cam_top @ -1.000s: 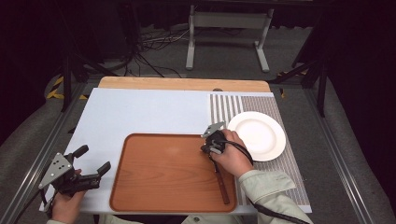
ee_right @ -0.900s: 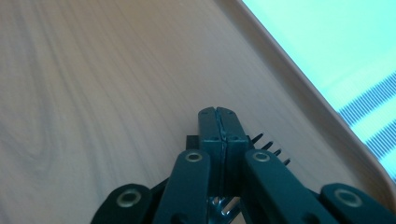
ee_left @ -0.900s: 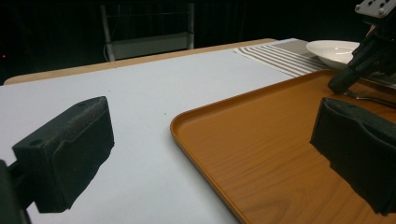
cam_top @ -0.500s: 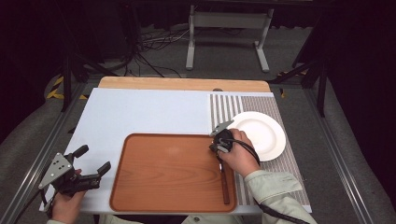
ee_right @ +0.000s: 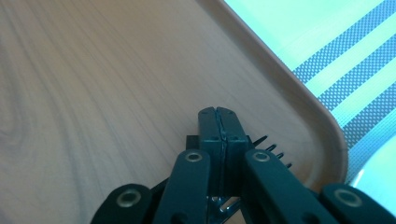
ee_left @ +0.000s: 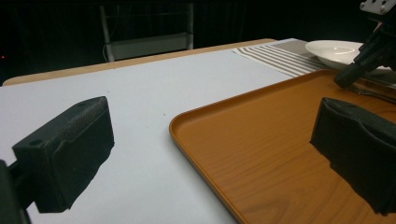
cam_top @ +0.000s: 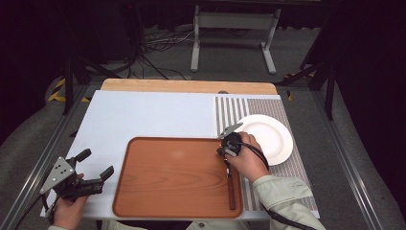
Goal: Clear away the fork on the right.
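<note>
A wooden-handled fork (cam_top: 231,184) lies along the right edge of the brown tray (cam_top: 172,177). My right gripper (cam_top: 225,152) points down at the fork's head end, jaws pressed together. In the right gripper view the gripper (ee_right: 219,122) is shut, with the fork's tines (ee_right: 273,148) sticking out beside its jaws just over the tray (ee_right: 93,70) near its corner. My left gripper (cam_top: 95,163) rests at the table's front left, open and holding nothing. In the left gripper view it (ee_left: 210,149) frames the tray's near rim (ee_left: 196,140).
A white plate (cam_top: 270,136) sits on a striped placemat (cam_top: 230,112) just right of the tray. A pale blue mat (cam_top: 143,115) covers the table behind and left of the tray. A metal stand (cam_top: 234,21) and cables lie on the floor beyond.
My right hand and gripper have shifted slightly to the right, toward the tray's right edge. The left gripper has stayed where it was.
</note>
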Motion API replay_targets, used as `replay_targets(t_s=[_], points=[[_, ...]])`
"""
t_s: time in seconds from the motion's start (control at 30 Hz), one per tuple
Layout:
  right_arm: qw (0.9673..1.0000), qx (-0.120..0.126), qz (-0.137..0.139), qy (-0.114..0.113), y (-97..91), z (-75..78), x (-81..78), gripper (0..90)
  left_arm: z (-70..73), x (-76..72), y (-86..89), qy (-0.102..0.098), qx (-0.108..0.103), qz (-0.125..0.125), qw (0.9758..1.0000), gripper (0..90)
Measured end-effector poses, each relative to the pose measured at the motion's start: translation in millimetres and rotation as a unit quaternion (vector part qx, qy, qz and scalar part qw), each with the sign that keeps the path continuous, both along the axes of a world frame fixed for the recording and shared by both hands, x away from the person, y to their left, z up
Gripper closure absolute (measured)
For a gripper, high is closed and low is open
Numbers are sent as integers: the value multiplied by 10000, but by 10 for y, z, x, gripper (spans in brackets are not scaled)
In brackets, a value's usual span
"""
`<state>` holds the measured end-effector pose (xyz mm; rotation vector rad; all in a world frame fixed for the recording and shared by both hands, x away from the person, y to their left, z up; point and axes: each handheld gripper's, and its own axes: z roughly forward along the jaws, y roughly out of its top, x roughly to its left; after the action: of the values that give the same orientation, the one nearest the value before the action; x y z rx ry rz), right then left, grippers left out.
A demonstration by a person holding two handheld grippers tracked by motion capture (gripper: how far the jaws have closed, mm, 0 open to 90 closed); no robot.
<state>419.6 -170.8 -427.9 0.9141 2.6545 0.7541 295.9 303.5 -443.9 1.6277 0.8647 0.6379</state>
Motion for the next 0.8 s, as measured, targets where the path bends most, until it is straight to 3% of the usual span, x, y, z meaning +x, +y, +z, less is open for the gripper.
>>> replay_targets(t_s=[0.13,0.3,0.33,0.4,0.5,0.8], points=[[9999,111,48,-79,4,75,-18,900,-1,-2,-4,2,1,0,10000,2],[9990,304,209,-257,22,223,-62,753,-3,-2,-5,0,-7,2,10000,2],[9987,333,262,-289,29,254,-77,691,-3,-3,-3,3,1,-2,10000,2],[9970,408,427,-502,44,336,-111,474,-3,-2,-2,4,-3,2,10000,2],[9941,696,548,-631,62,399,-148,287,-2,-1,-2,8,-13,-1,10000,2],[9865,972,871,-987,38,577,-276,211,-3,-3,-4,2,-14,12,10000,2]])
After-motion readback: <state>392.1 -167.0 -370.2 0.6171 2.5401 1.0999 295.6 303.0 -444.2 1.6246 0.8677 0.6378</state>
